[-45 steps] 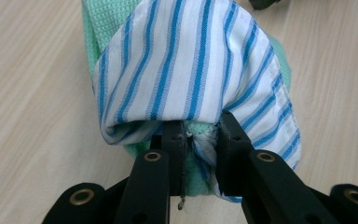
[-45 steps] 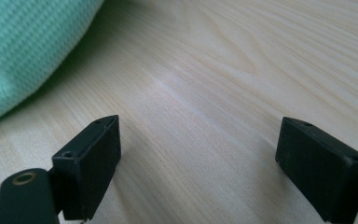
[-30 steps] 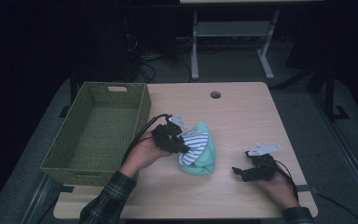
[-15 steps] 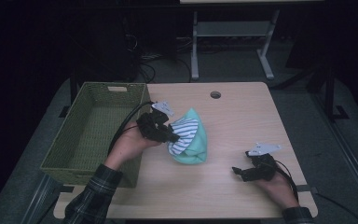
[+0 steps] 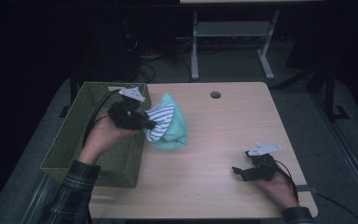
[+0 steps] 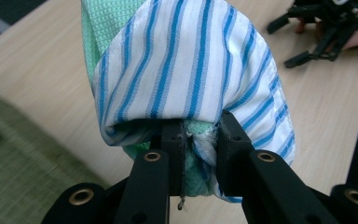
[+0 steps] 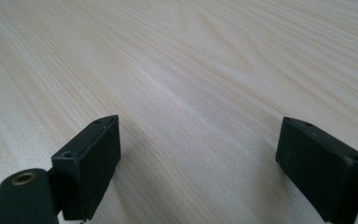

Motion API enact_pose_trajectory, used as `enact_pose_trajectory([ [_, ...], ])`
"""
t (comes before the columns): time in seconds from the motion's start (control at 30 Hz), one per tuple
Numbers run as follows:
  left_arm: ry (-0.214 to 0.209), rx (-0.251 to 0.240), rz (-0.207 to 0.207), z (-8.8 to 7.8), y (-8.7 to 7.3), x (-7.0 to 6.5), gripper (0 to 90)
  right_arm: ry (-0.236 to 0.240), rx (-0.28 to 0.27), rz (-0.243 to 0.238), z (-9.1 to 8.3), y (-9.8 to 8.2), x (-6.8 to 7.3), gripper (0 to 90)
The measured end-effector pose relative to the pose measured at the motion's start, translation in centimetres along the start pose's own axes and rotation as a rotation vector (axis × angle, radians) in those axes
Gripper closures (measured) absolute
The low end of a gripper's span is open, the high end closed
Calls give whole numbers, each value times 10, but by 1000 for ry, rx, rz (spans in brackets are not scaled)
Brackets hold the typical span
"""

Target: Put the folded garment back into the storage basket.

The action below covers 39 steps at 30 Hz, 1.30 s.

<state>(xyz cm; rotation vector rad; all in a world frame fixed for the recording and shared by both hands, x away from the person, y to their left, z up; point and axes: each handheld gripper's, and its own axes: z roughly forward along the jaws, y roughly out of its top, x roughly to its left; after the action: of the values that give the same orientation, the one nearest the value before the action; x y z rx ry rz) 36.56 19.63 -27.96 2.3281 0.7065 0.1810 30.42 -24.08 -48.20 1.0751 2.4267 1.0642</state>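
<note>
Striped cloth (image 6: 186, 70), no readable label

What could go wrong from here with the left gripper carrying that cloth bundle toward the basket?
1. The left gripper pinches only a fold of the striped cloth and the green cloth; the bundle might slip out.
2. The hanging bundle sits beside the basket rim and could snag on the wall or drape over it.
3. The right gripper rests open on the table, so probably no quick backup.

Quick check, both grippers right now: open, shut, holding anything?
Left gripper: shut on the bundled cloths, lifted beside the basket.
Right gripper: open, nothing between its jaws, low over the table.
</note>
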Motion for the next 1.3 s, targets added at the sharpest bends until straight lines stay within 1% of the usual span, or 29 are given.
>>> enact_pose_trajectory([
  [0.1, 30, -11, -35, -15, -11, 11, 757, 0, 0, 1, 0, 0, 0, 137],
  [0.37, 89, -47, -110, -48, -37, 30, 757, -3, 0, 4, 0, 0, 0, 137],
  [0.43, 102, -48, -123, -54, -43, 35, 757, -5, 0, 5, 0, 0, 0, 137],
  [0.53, 126, -55, -161, -62, -54, 42, 757, -6, -1, 7, 0, 0, 0, 137],
  [0.63, 140, -59, -186, -69, -63, 48, 757, -8, -1, 7, 0, 0, 0, 137],
  [0.7, 150, -61, -198, -72, -68, 50, 757, -9, -2, 10, 0, 0, 0, 137],
  [0.87, 187, -45, -221, -75, -78, 57, 756, -10, -2, 10, 0, 0, -1, 137],
  [1.03, 229, -24, -262, -75, -94, 70, 757, -12, -3, 9, 0, 0, -1, 137],
  [1.13, 240, -14, -289, -73, -104, 76, 757, -13, -2, 10, 0, 0, -1, 137],
  [1.17, 244, -4, -301, -72, -108, 79, 757, -12, -6, 12, 0, 0, -1, 137],
  [1.2, 246, -5, -308, -71, -111, 80, 757, -13, -4, 12, 0, 0, -1, 137],
  [1.3, 245, 16, -331, -65, -121, 84, 757, -15, -3, 12, 0, 0, -1, 137],
])
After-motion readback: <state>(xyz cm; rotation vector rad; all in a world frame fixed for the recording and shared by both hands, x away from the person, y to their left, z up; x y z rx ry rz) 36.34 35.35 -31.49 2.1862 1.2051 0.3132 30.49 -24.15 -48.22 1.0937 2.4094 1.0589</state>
